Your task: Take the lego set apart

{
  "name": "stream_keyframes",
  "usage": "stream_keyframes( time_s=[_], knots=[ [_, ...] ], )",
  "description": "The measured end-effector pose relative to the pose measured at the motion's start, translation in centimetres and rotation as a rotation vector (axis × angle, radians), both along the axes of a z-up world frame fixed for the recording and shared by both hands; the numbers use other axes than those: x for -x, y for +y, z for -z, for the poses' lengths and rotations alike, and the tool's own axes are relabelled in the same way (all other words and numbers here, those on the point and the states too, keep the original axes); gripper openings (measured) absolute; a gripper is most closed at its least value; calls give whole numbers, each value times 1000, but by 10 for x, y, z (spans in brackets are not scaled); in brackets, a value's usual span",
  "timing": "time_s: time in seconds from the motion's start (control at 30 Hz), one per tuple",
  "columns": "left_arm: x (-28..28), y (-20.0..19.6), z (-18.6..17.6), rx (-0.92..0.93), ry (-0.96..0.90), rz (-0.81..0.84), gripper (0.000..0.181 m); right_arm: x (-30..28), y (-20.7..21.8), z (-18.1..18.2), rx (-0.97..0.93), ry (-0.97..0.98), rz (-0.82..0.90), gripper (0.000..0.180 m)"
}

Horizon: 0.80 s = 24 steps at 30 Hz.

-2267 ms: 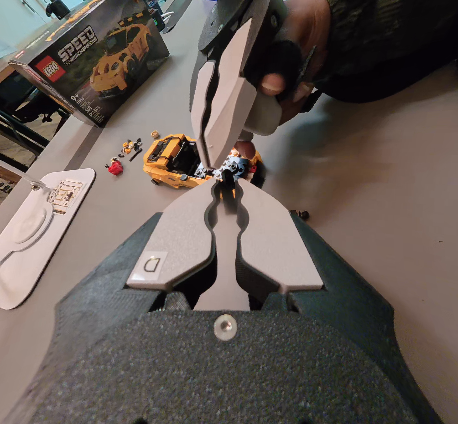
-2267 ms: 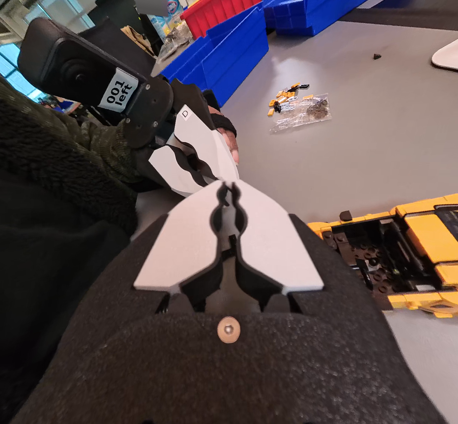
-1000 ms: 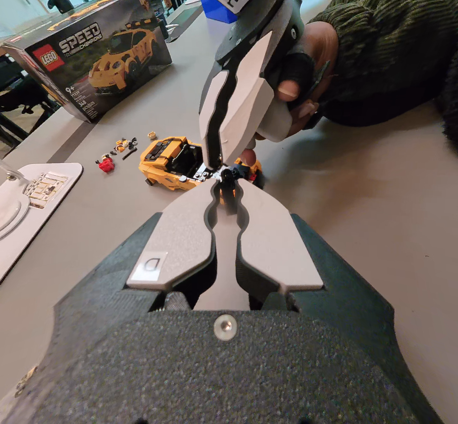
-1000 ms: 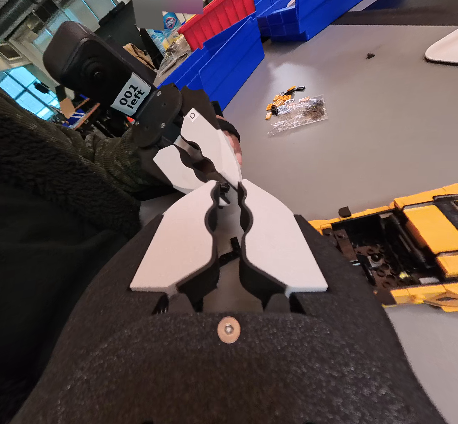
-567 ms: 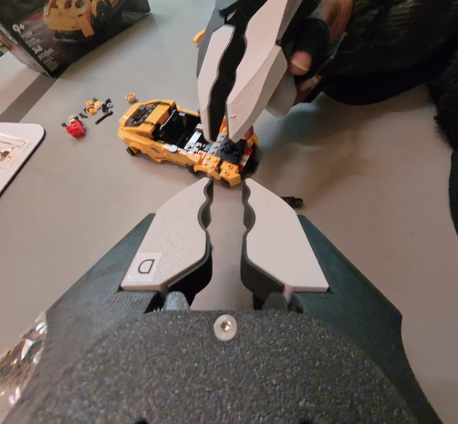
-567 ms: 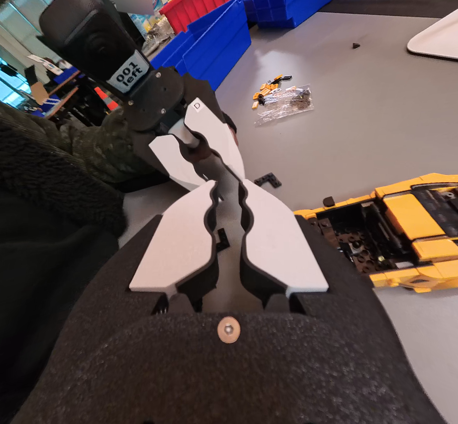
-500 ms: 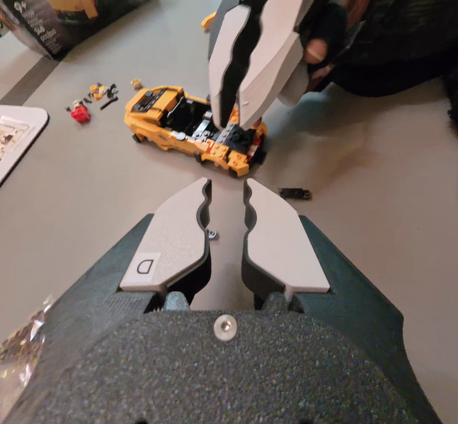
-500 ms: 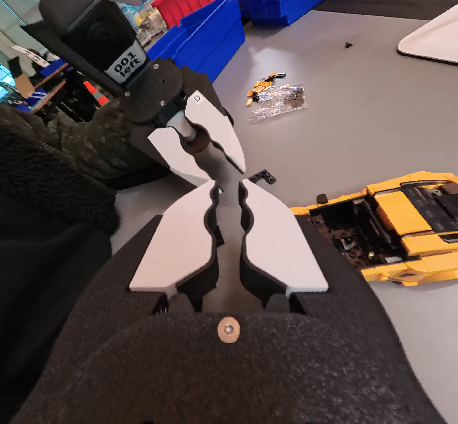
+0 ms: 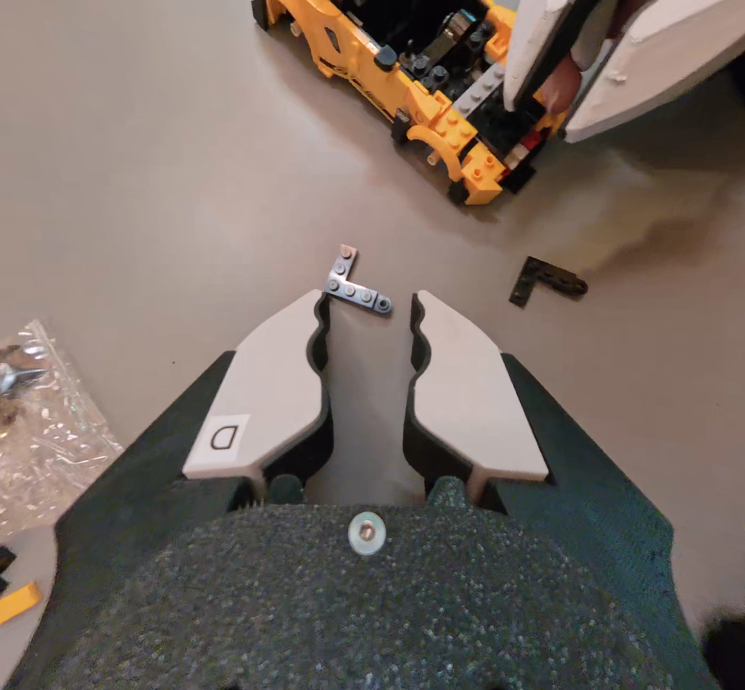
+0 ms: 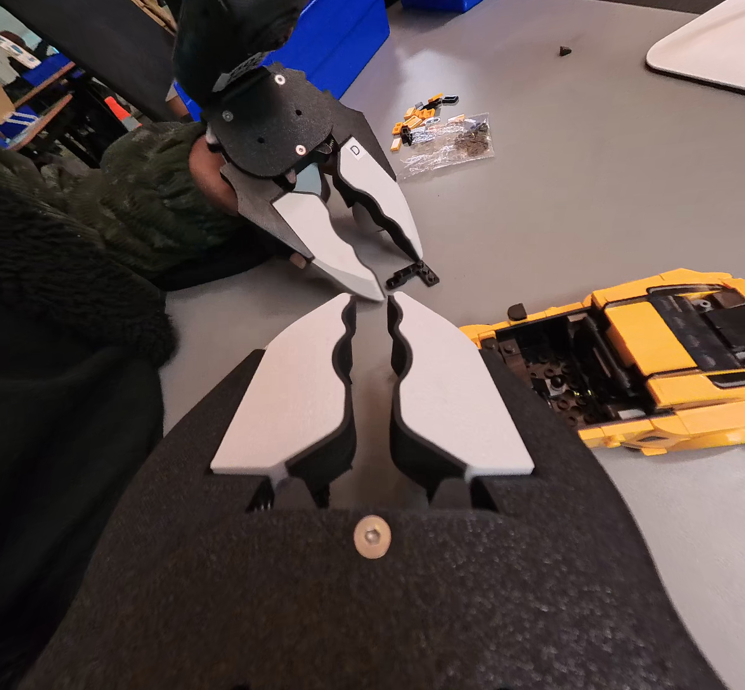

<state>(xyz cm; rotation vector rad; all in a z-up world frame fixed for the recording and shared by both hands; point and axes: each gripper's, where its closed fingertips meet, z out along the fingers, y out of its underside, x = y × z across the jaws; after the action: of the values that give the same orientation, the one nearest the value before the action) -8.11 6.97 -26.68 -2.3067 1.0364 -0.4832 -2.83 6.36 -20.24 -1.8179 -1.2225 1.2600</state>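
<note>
left gripper [image 9: 369, 302] fingers parted and empty over a freed l-shaped plate [image 9: 356, 292] on the worktop [image 9: 141, 187], seemingly set aside as removed. right gripper [image 10: 369, 300] fingers slightly parted, empty, by the half-stripped yellow lego car [image 9: 387, 62]. beyond, a clear bag [image 10: 447, 142] holds small loose pieces

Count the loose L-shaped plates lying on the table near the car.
2. One L-shaped plate lies just off the left hand-held gripper tips; the other black one lies farther right. More may be hidden under the gripper bodies.
</note>
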Motion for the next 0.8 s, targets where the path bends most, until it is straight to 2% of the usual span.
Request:
stream_keyframes(
  time_s=[0.13,0.2,0.33,0.53,0.7,0.8],
  knots=[
    [-3,5,2,-55,61,-11,25,1,-1,3,2,-11,-7,14],
    [-4,5,2,-64,57,3,9,1,-2,4,-3,-17,-10,14],
    [-5,4,1,-40,-8,12,7,1,-3,6,-20,-28,-14,14],
    [-21,2,-39,-35,-327,24,7,2,-3,0,-163,-27,-6,18],
    [-35,-11,-66,114,-629,65,7,5,-10,-15,-399,18,-30,26],
    [-38,-15,-75,178,-746,76,7,6,-16,-23,-416,63,-48,27]
  ],
)
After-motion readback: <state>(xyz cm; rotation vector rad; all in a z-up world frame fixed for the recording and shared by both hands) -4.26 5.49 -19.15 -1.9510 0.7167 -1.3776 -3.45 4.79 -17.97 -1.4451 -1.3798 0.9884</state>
